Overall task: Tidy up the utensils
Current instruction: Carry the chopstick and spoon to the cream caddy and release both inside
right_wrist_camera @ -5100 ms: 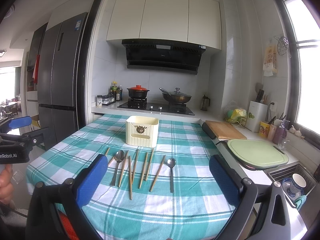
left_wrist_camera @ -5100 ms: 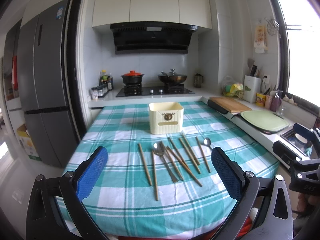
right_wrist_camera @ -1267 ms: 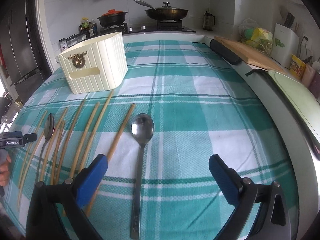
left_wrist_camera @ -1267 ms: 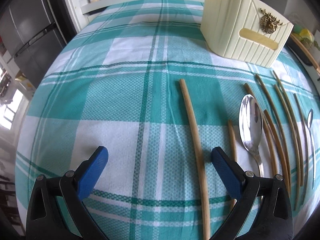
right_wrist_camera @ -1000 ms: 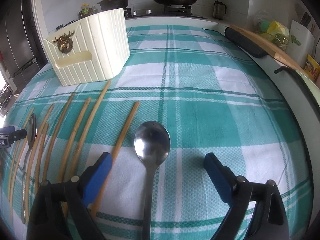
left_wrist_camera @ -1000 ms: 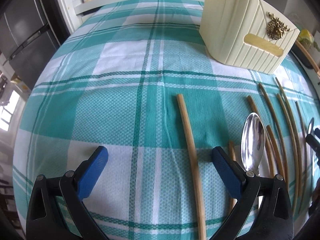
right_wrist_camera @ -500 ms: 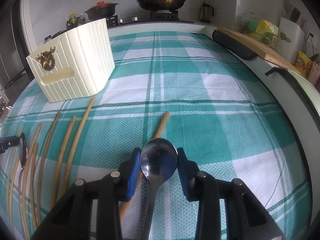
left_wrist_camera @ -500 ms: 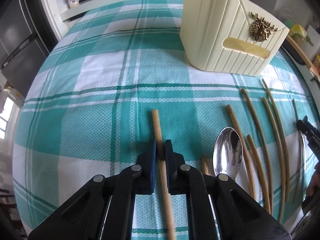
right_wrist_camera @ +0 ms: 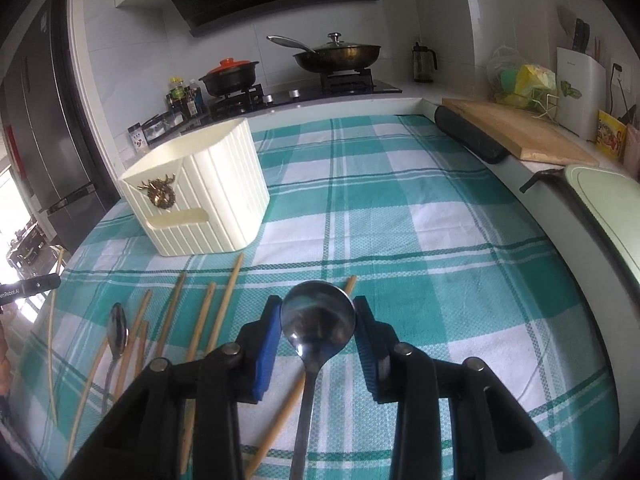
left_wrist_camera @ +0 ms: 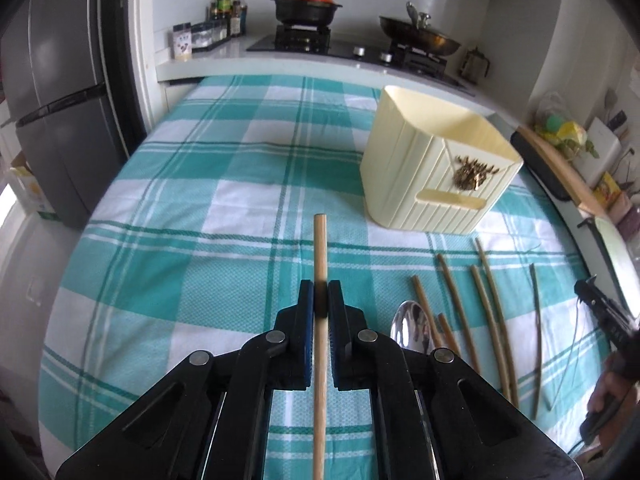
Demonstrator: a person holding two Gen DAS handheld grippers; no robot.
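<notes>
Now, table [left_wrist_camera: 240,200] first: cream holder [left_wrist_camera: 432,184] upright, loose chopsticks [left_wrist_camera: 456,300] below it. Left tool [left_wrist_camera: 319,300] pinches one chopstick [left_wrist_camera: 319,248]; right tool [right_wrist_camera: 318,320] clamps spoon [right_wrist_camera: 318,316]. Pickup step; next, carry both over the holder's open top.

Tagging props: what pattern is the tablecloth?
Teal-and-white plaid tablecloth, clearest in the right wrist view.
</notes>
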